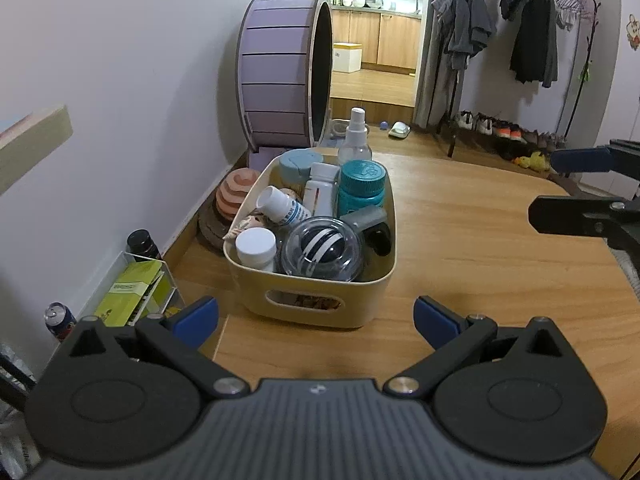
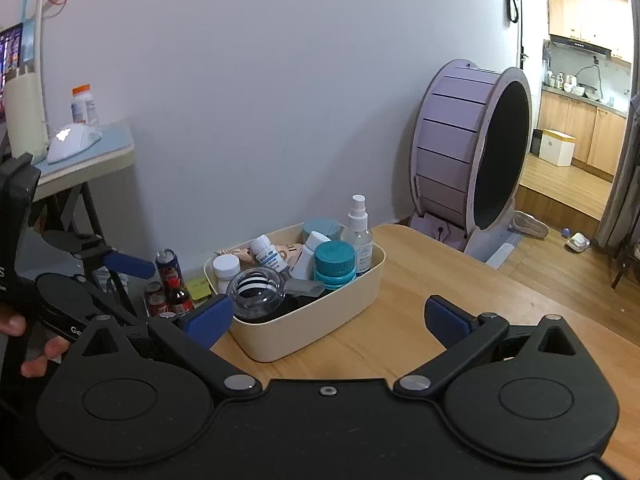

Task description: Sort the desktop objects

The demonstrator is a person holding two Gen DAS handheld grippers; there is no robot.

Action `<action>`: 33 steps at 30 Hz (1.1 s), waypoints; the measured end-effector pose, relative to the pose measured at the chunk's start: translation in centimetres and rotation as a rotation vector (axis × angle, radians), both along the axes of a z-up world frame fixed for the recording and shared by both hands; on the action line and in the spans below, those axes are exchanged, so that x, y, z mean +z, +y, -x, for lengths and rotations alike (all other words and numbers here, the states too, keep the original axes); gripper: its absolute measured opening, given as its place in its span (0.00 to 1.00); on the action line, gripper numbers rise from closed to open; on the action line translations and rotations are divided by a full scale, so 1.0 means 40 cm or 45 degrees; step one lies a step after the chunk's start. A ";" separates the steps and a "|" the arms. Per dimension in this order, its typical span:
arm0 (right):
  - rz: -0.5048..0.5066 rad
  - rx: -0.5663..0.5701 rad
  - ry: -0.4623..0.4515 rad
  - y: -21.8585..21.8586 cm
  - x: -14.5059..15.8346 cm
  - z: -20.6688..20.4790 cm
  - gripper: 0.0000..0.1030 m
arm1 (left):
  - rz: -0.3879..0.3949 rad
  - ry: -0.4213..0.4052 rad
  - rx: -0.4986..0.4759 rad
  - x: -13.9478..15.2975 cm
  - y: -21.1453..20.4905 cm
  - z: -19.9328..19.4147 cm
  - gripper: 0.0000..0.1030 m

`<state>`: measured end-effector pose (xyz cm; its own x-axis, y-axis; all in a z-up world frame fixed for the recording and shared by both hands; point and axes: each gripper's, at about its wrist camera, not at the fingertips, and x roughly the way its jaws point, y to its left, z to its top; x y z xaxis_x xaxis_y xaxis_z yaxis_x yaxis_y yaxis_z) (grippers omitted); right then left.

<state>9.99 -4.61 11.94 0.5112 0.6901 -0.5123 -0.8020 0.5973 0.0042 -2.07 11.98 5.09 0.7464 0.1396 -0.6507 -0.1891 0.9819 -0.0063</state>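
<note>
A cream bin (image 1: 372, 286) (image 2: 344, 304) stands on the wooden table (image 1: 480, 248) (image 2: 400, 332) near its left edge. It holds several items: white pill bottles (image 1: 256, 246), a teal-capped jar (image 1: 362, 186) (image 2: 334, 264), a clear spray bottle (image 1: 355, 136) (image 2: 357, 232) and a clear dome with a striped ball (image 1: 322, 248) (image 2: 256, 286). My left gripper (image 1: 316, 318) is open and empty, just in front of the bin. My right gripper (image 2: 328, 318) is open and empty, to the bin's right; it also shows in the left wrist view (image 1: 580, 184).
A purple cat wheel (image 1: 284, 68) (image 2: 472, 160) stands on the floor beyond the table. Cans and bottles (image 2: 170, 280) and a clear rack with green boxes (image 1: 136, 292) sit on the floor at left. A clothes rack (image 1: 532, 32) is at back right.
</note>
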 end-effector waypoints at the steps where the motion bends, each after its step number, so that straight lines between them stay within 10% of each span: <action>1: 0.005 0.003 0.005 0.002 -0.002 -0.001 1.00 | -0.001 0.003 0.004 0.002 0.001 0.002 1.00; 33: 0.113 0.107 0.040 0.047 -0.009 0.047 1.00 | -0.034 0.087 0.036 0.010 0.031 0.027 1.00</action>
<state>8.09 -2.73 11.58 0.4362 0.6811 -0.5881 -0.8495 0.5273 -0.0194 -3.15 13.21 5.49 0.6960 0.1778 -0.6956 -0.2157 0.9759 0.0336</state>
